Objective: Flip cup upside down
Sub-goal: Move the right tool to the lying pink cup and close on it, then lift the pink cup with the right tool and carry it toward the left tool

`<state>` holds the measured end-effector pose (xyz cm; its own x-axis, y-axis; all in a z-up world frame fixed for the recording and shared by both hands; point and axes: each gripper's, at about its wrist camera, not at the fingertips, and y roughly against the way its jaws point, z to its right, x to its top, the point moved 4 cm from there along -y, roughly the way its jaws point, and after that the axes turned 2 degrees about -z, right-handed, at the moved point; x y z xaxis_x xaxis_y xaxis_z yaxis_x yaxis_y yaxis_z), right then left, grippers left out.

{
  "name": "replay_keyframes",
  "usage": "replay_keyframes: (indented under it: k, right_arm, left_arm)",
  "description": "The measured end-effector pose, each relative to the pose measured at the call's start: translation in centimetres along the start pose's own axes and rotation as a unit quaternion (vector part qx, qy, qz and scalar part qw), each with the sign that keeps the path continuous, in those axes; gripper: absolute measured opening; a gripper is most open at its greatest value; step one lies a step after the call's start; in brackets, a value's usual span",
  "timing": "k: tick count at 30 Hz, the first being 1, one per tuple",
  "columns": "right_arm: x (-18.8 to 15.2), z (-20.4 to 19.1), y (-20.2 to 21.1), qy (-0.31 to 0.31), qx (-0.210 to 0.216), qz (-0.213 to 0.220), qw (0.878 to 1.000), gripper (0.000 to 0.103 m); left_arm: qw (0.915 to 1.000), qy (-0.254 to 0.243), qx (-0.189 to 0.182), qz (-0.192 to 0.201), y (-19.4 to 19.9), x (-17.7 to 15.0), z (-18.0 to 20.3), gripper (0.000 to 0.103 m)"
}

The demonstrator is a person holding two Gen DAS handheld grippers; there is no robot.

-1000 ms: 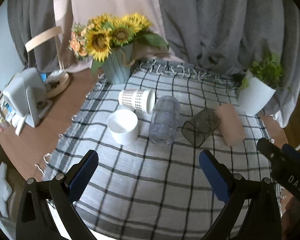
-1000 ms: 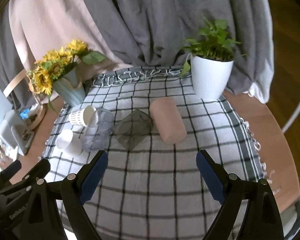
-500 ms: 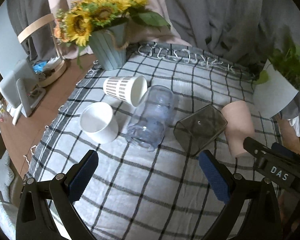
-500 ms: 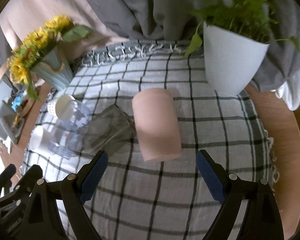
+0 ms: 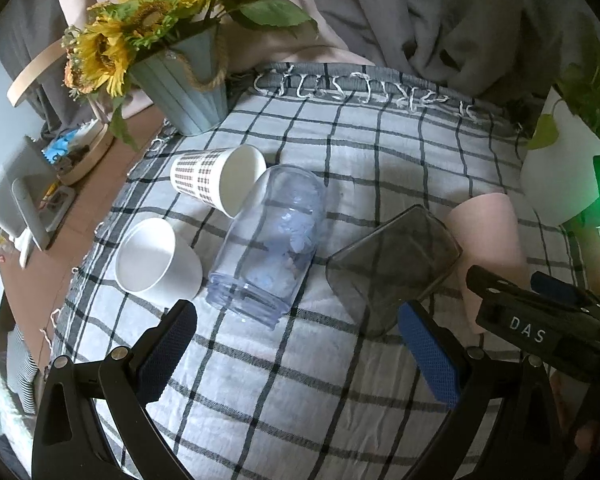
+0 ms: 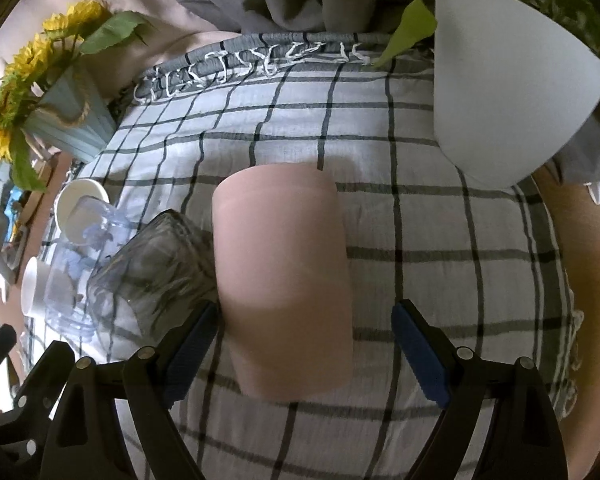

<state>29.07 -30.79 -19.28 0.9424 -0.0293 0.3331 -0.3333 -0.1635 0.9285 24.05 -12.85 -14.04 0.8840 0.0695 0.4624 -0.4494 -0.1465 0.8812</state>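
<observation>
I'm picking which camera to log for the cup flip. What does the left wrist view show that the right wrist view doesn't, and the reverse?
Only the left wrist view: the checked cup's pattern, the clear jar in full, and the open right tongs seen from the side.

Only the right wrist view: the pink cup lying whole between the open right tongs, and the planter up close.

Both: the dark cup, white cup, sunflowers and cloth.

A pink cup [image 6: 284, 272] lies on its side between the spread fingers [image 6: 420, 354] of the right gripper [image 6: 300, 344].
</observation>
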Motion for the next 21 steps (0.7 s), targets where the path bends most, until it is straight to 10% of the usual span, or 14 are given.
replay_keyframes:
  k: [21]
  right_arm:
    - [0.2, -0.6, -0.6, 0.006, 0.016, 0.006, 1.0, 0.07]
  left_arm:
    - [1.0, -0.002, -0.003, 0.007, 0.3, -0.6, -0.5, 0.103]
